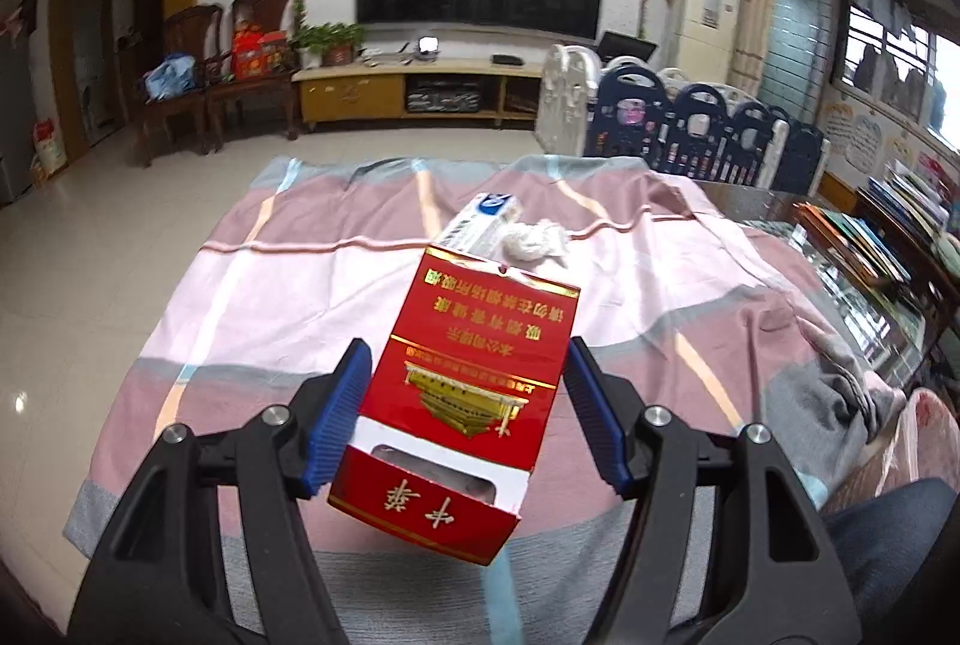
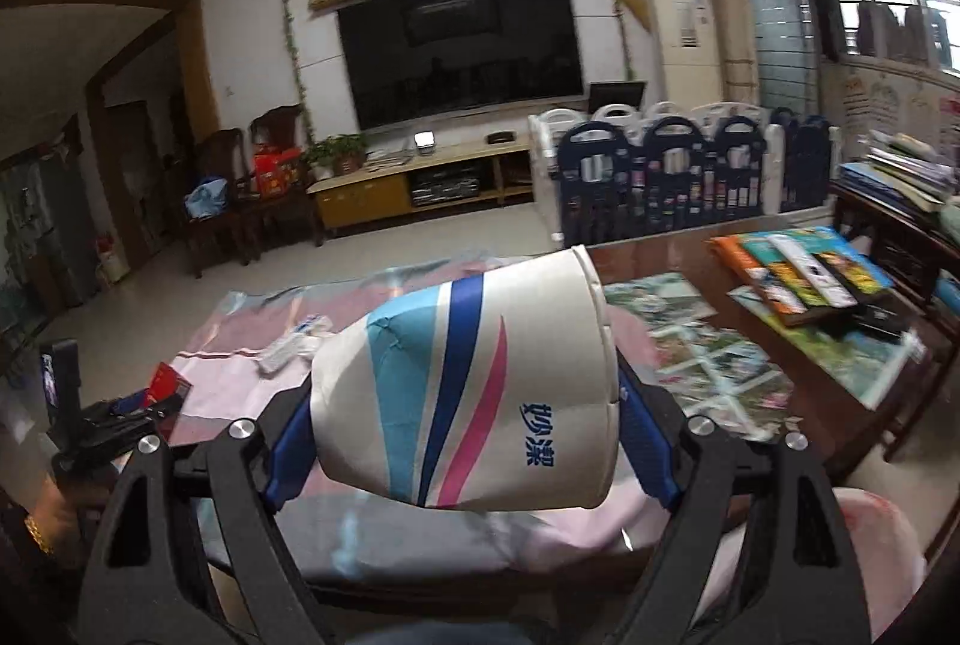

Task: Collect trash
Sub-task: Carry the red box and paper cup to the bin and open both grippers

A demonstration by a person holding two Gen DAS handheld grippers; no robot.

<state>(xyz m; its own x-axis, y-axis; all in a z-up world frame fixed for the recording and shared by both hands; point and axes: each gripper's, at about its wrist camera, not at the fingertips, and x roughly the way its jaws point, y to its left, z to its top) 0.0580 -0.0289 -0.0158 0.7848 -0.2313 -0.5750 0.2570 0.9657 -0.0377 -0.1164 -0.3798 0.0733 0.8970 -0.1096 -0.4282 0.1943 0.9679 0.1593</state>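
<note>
In the left wrist view, a red cigarette pack [image 1: 474,381] with gold print hangs tilted above the cloth, my left gripper [image 1: 468,354] shut on its sides with the blue pads. Beyond it, on the cloth, lie a white and blue carton [image 1: 483,219] and a crumpled white tissue [image 1: 534,238]. In the right wrist view, my right gripper [image 2: 465,387] is shut on a white paper cup [image 2: 474,393] with teal, blue and pink stripes, turned on its side with its rim up and to the right. At far left there, the left gripper [image 2: 129,408] shows with the red pack [image 2: 168,382].
A pink and grey checked cloth [image 1: 252,297] covers the near part of the table. To the right is a glass-topped wooden table [image 2: 660,255] with books [image 2: 798,267]. A playpen fence [image 2: 660,177], a TV cabinet and wooden chairs stand behind. A person's leg [image 1: 888,537] is at lower right.
</note>
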